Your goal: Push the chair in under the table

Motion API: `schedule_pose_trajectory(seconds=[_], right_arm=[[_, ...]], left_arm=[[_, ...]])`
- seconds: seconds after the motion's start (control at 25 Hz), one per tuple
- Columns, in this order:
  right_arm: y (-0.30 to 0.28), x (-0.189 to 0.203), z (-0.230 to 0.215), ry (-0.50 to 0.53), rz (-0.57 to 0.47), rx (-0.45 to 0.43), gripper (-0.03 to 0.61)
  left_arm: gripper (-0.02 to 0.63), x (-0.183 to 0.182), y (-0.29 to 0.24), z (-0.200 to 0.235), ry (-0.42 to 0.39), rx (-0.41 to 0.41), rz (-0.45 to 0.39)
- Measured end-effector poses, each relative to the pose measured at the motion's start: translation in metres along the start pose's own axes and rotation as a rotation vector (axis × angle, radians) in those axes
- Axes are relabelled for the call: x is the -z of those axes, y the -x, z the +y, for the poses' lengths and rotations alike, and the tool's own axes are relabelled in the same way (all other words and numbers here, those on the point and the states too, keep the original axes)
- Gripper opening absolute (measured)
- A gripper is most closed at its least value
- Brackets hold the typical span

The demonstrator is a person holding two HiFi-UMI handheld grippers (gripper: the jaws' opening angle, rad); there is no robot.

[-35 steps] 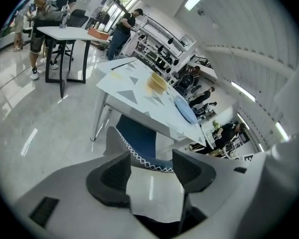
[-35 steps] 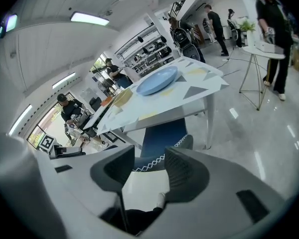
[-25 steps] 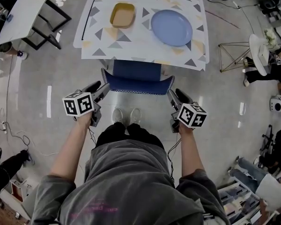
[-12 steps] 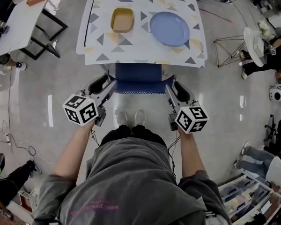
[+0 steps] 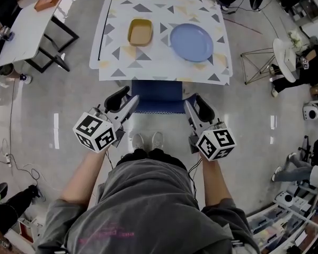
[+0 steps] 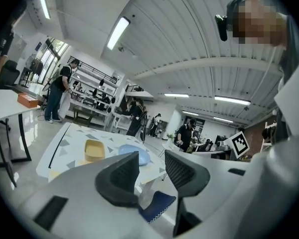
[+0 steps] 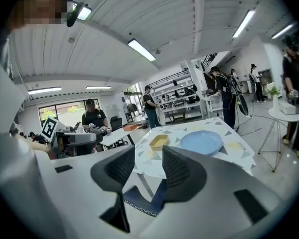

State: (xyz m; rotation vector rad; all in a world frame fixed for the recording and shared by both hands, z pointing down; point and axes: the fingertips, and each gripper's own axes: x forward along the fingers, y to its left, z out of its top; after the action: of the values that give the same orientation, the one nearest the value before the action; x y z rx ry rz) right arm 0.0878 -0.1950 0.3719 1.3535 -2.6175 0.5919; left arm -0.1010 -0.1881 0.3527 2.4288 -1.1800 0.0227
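The blue chair (image 5: 158,93) stands pushed in at the near edge of the bench (image 5: 110,67). Its seat is under the triangle-patterned top, and only its back and a strip of seat show on the near side.

The left gripper (image 5: 126,100) is at the left corner of the chair back and the right gripper (image 5: 193,106) at the right corner, both pointing away from the person toward the bench.

In the left gripper view the jaws have just been closing but stand a moderate gap apart with nothing between them – the chair's edge (image 6: 158,205) lies lower, beyond the pads. In the right gripper view the jaws are wide apart and empty too, and the chair (image 7: 139,195) is below them.

On the bench, a yellow tray (image 5: 140,32) sits left of a blue plate (image 5: 191,42) – close, not touching. The person's shoes (image 5: 147,141) are on the floor just near of the chair.
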Motion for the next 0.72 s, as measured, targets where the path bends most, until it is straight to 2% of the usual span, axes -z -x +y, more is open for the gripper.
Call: schedule_pose_trajectory(seconds=[0.32, 0.72], right_arm=[[0.000, -0.040, 0.017, 0.057, -0.079, -0.052, 0.176], [0.008, -0.079, 0.029, 0.125, -0.145, -0.099, 0.164]], left_arm=[[0.133, -0.041, -0.001, -0.019, -0.107, 0.003, -0.081], [0.086, -0.070, -0.004, -0.040, -0.144, 0.003, -0.133]])
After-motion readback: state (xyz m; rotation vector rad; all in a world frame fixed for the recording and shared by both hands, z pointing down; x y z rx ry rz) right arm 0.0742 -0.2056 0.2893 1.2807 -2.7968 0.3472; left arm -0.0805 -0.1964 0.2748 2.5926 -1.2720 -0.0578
